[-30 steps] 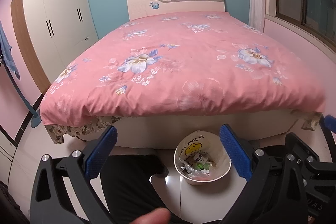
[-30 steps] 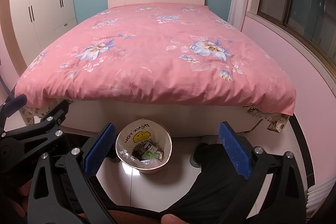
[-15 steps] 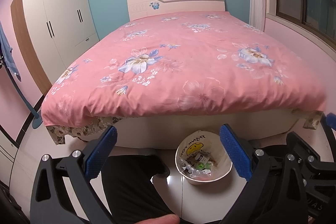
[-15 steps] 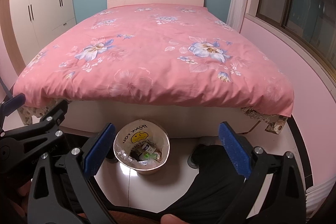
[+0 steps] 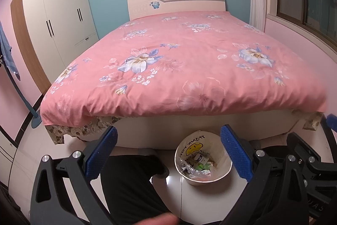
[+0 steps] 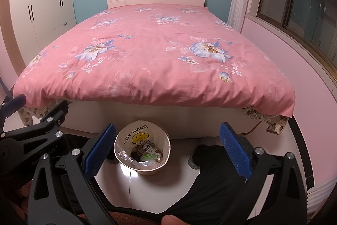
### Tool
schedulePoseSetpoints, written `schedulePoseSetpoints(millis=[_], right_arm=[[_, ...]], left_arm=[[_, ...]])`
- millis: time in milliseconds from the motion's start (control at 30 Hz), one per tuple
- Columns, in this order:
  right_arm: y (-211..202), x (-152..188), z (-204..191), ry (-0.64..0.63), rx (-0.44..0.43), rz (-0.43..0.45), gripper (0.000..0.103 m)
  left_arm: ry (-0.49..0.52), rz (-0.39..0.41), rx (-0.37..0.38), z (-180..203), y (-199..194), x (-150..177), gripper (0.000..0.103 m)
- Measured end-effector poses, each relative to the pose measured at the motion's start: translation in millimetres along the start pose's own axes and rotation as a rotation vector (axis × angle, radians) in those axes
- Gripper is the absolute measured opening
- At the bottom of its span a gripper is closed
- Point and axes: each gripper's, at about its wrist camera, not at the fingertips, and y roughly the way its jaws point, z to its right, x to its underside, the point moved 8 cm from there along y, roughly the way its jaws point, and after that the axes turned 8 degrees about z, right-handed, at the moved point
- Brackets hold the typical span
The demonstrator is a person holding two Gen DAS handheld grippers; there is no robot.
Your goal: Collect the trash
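A small white waste bin (image 5: 187, 177) lined with a smiley-face plastic bag stands on the floor at the foot of the bed; it also shows in the right wrist view (image 6: 147, 172). Inside lie several pieces of trash (image 5: 200, 163), among them a small bottle and green wrappers (image 6: 149, 154). My left gripper (image 5: 168, 153) is open and empty, held above the floor just left of the bin. My right gripper (image 6: 167, 150) is open and empty, with the bin below between its fingers. Each gripper appears at the other view's edge.
A bed with a pink floral cover (image 5: 179, 69) fills the middle of both views (image 6: 151, 60). A white wardrobe (image 5: 56, 22) stands at the left, a window sill (image 6: 290, 35) at the right. The person's dark-trousered legs (image 5: 130, 187) and shoes flank the bin on the glossy tiles.
Both views have shifted only slightly; the bin sits a touch lower and to the side in each. Both grippers stay open and empty.
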Motion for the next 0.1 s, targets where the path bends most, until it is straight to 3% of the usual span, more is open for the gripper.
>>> schedulePoseSetpoints(millis=[100], right_arm=[[-0.8,-0.6,0.0,0.003,-0.004,0.003,0.096]], left_arm=[[0.000,0.004,-0.002,-0.1,0.0,-0.6,0.099]])
